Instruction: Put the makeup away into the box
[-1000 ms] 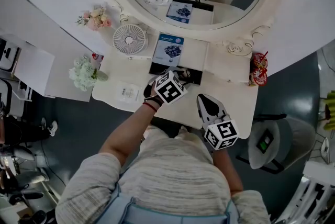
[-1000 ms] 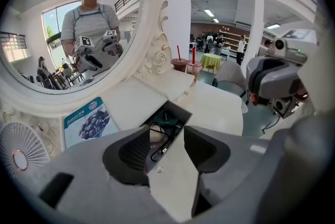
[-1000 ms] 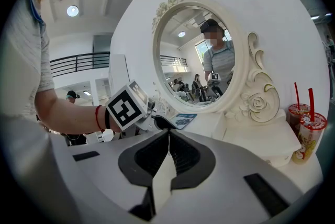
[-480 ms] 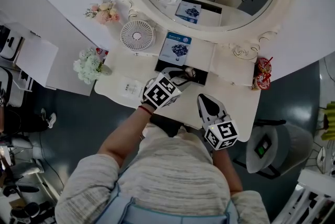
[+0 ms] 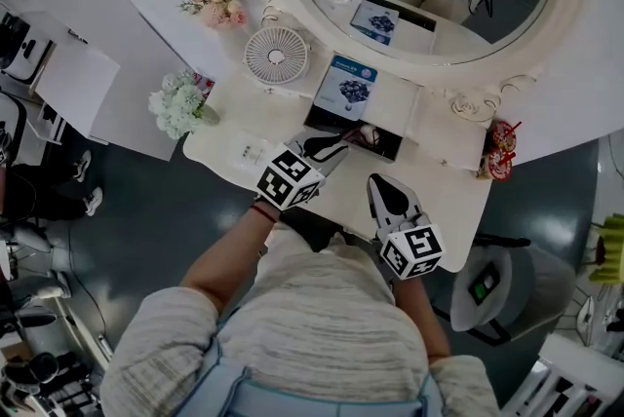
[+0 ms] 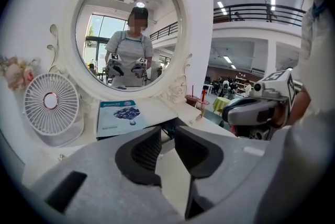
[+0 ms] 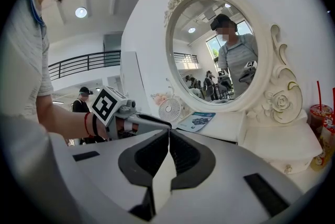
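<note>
Makeup in the box, left gripper at its near edge

A small pale makeup piece (image 5: 369, 134) lies inside the open black box (image 5: 388, 150), so the putting-away looks largely done, with perhaps only closing left. The left gripper (image 6: 167, 138) hovers at the box's near-left edge, tilted down, its jaws narrow, just closing on nothing. The right gripper (image 7: 168, 140) hangs nearer the person than the box, jaws together, empty.

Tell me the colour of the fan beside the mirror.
White fan, reddish ring at its hub; clearest in the left gripper view.
</note>
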`<state>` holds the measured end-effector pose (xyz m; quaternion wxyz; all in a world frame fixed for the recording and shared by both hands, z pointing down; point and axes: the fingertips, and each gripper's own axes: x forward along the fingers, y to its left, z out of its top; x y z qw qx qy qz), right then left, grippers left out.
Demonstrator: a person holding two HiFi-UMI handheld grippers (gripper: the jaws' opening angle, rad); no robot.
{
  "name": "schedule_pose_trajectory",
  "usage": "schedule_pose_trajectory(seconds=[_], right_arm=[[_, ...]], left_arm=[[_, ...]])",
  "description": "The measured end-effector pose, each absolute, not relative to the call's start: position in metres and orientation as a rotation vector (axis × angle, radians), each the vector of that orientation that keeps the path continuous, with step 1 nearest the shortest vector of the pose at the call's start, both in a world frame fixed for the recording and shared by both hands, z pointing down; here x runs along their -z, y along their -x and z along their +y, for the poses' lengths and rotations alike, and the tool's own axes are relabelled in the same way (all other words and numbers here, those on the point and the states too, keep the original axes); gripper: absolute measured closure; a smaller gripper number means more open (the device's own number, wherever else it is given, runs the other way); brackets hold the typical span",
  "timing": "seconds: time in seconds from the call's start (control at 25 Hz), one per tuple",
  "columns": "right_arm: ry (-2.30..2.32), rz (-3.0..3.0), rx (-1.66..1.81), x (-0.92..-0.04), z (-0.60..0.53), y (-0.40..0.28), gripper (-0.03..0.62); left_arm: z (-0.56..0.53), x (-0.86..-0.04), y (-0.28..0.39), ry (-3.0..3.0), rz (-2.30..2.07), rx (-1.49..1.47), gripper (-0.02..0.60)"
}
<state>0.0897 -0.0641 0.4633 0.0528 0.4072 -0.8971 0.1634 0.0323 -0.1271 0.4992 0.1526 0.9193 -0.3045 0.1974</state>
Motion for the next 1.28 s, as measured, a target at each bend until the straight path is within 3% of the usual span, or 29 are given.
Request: schedule_pose_trajectory(seconds=[0.28, 1.28], right_arm=[[-1.163, -2.743, -0.495, -0.464, -0.065, -0.068, 0.583], [-0.982, -2.775, -0.512, -0.471, -0.065, -0.009, 0.583]], left_arm=[[-0.113, -0.495, -0.002, -2.628, -0.953, -0.54, 0.568], [-0.058, -0.508, 0.058, -2.588, -1.051, -0.369, 0.568]])
